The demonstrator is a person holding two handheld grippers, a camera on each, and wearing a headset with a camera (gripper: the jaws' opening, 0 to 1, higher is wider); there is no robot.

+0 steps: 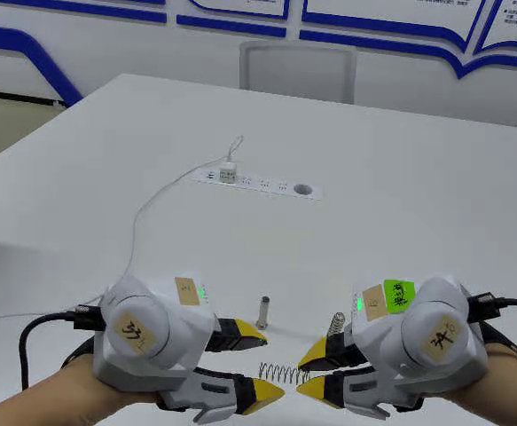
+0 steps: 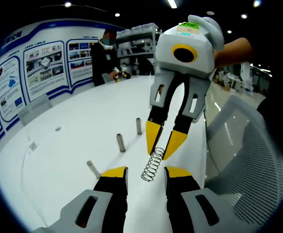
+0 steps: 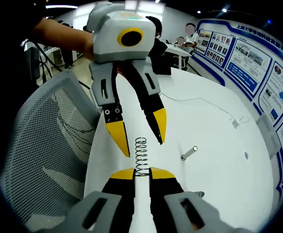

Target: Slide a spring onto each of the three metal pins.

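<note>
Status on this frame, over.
Right gripper shut on spring. Left gripper open, jaws either side of its free end. One bare pin, two sprung pins. Nothing blocking.

From the bare pin (image 1: 262, 312) back to the power strip (image 1: 267, 185) and its cable (image 1: 147, 209), the table (image 1: 373, 240) is open, and so is the pin's left. Just right of it stands a sprung pin (image 1: 336, 325). On its near side, the left gripper (image 1: 271, 364) and right gripper (image 1: 301, 376) almost meet tip to tip over a loose spring (image 1: 280, 372), closing that way in.
</note>
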